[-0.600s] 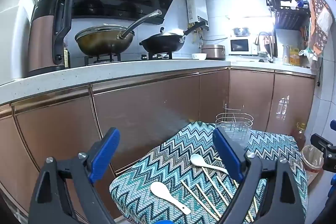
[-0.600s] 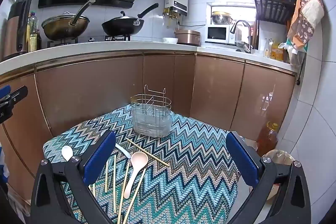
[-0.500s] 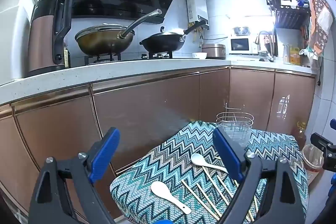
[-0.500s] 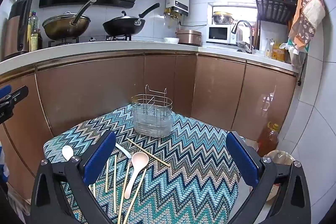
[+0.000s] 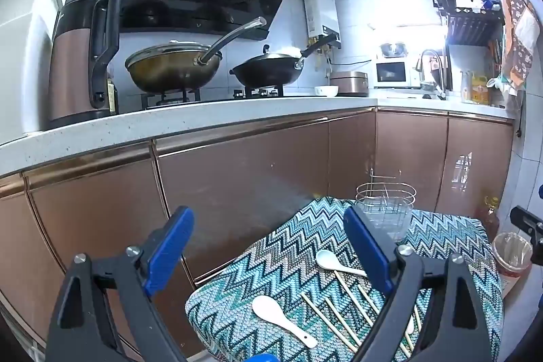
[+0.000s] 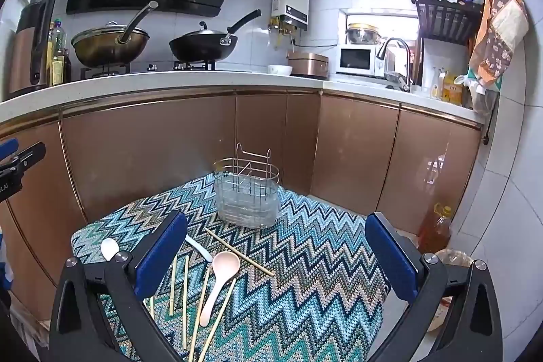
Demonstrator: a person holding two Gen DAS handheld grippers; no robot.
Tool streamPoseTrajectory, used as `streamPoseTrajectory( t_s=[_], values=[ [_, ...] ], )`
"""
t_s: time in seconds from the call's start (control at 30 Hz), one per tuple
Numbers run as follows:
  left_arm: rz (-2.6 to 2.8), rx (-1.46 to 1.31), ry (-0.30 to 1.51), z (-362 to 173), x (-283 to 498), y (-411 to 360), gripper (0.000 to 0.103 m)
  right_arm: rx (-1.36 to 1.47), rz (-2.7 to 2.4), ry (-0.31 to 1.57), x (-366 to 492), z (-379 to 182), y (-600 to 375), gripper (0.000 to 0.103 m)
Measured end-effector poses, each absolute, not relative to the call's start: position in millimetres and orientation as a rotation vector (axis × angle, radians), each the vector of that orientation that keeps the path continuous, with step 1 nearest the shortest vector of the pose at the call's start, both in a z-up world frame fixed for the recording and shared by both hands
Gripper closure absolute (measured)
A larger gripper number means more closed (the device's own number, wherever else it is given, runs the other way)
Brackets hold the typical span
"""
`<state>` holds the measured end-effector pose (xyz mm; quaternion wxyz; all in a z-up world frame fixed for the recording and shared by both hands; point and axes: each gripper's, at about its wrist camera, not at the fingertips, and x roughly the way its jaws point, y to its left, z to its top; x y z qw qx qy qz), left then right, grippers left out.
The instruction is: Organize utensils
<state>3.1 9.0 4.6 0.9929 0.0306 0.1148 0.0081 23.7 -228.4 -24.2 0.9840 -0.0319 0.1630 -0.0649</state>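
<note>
The utensils lie on the zigzag cloth [image 6: 305, 260] in the lower middle of the right wrist view, in front of the wire caddy [image 6: 247, 192], which stands upright at the far edge of the cloth, centre of the frame. Compared with the earlier frames almost nothing differs: every utensil keeps its place, and both views have shifted only very slightly.

I count three spoons: a pink spoon [image 6: 217, 284] among the chopsticks, a white spoon [image 6: 109, 248] near the left edge of the cloth, and a second white spoon [image 6: 200, 251] partly hidden behind the left blue pad. The chopsticks [image 6: 239, 251] are pale sticks; six or so show, one lying slanted just before the caddy, the others more or less side by side below it. The exact number I cannot tell, because the claw covers some.

The right gripper [image 6: 276, 260] is released, its jaws wide apart above the cloth, nothing between them. The left gripper [image 5: 269, 250] is also released and empty, in the lower part of its frame.

On the counter behind stand two woks, one bowl, one microwave.
</note>
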Motion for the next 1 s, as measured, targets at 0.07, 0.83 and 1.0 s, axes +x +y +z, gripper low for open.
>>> streamPoseTrajectory(
  t_s=[0.07,0.83,1.0],
  values=[
    [0.015,0.058,0.234,5.0,4.1,10.8,0.013,-0.064,-0.131,0.324,24.1,-23.9,-228.0,0.000],
    [0.006,0.051,0.235,3.5,4.7,2.6,0.013,-0.042,-0.167,0.274,17.5,-18.2,-235.6,0.000],
    [0.007,0.049,0.215,10.1,2.5,2.2,0.013,-0.042,-0.169,0.261,16.2,-15.2,-235.7,0.000]
  ],
)
